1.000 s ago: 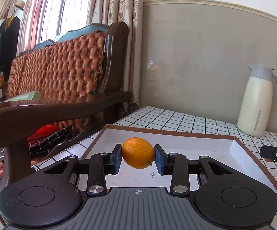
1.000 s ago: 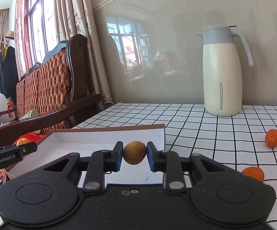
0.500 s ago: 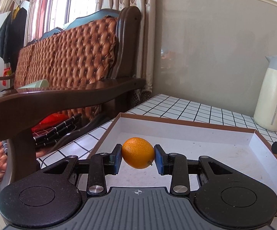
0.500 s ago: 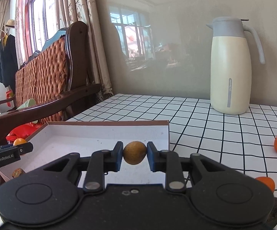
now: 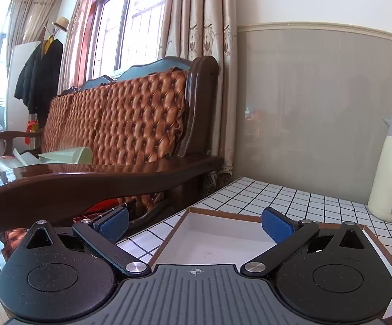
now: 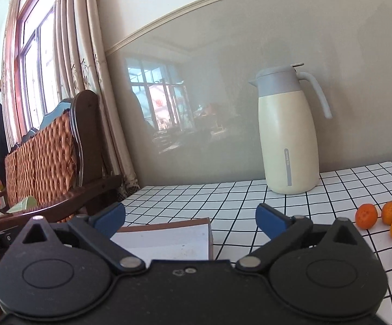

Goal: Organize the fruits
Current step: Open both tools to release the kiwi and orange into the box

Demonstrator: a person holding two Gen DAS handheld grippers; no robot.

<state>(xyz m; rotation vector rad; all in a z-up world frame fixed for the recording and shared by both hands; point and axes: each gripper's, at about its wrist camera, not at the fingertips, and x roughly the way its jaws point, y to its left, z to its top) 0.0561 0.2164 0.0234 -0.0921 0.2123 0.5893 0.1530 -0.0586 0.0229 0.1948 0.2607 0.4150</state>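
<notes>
Both grippers' jaws have just sprung wide, nothing between them, above the white tray [image 5: 217,239]; 4 fruits [image 6: 366,215] lie right.

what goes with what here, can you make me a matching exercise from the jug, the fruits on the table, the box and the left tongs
Column one:
1. jug
2. loose fruits
3. box
4. left tongs

Column two:
a. wide open, nothing between the pads
b. white inside with a brown rim
c. upright by the wall, cream with a grey top
d. orange, clustered on the checked table at the right edge of the right wrist view

Pairs: 1-c, 2-d, 3-b, 4-a
</notes>
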